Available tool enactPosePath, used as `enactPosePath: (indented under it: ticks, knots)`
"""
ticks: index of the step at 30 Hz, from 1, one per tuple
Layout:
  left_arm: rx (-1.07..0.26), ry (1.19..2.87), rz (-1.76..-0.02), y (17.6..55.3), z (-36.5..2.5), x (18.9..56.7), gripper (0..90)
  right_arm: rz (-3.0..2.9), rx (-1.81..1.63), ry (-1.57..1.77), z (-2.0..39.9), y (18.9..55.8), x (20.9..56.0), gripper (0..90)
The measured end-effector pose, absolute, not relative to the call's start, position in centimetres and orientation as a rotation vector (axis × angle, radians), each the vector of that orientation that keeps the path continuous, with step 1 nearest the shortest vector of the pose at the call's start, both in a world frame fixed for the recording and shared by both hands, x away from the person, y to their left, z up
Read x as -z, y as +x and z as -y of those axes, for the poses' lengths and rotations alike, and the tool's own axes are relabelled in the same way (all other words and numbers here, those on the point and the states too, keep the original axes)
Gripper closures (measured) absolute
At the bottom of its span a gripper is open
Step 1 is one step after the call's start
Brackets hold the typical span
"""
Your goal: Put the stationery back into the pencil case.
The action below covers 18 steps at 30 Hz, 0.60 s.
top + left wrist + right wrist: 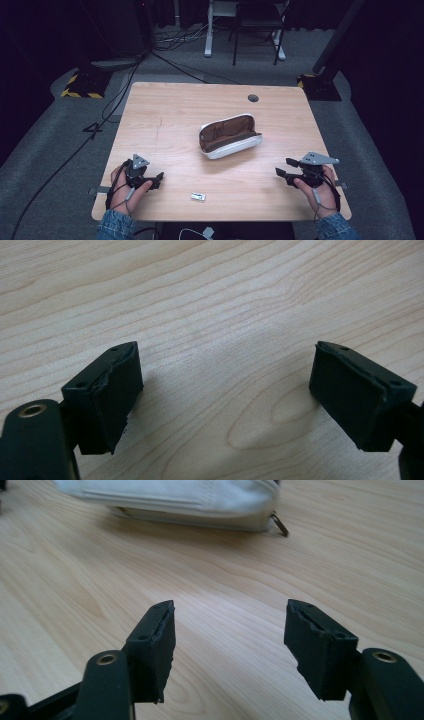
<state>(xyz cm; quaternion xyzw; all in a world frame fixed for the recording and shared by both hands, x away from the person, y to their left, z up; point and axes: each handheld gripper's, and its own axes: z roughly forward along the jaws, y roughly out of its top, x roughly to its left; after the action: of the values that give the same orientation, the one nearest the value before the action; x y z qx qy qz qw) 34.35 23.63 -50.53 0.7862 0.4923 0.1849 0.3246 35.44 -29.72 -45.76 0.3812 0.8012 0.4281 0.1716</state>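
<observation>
Denim sleeves come in at the near edge of the pale wooden tabletop (165,105), each hand holding a black hand-held gripper. The left hand-held gripper (159,180) rests near the front left corner, its jaws spread wide with only bare wood grain between them in the left gripper view (225,390). The right hand-held gripper (286,167) sits near the front right edge, jaws likewise parted and empty (230,645). Between the two, close to the front edge, lies a small white rectangular packet (198,197), nearer the left gripper and touching neither.

Farther in, about the middle of the tabletop, lies a white fabric pencil case with a brown lining (229,135), unzipped and gaping upward. Its long axis runs left to right, slightly tilted so the right end sits farther back. It lies well apart from both grippers, ahead of them. In the right gripper view its white side (175,500) shows beyond the jaws, the zipper pull (280,524) hanging at its end.

Beyond that, near the far edge, is a round grey cable grommet (253,98). Cables trail over the grey carpeted floor (55,150) behind.
</observation>
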Motion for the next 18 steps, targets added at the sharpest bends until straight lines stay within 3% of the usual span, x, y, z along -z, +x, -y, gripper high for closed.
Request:
enactPosePath:
  ticks: [18]
  knots:
    - [-0.484, 2.067, -1.291, 34.5, -23.6, 50.5, 13.9, -2.416, -1.31, 0.869, 23.3, 32.8, 43.7, 38.2]
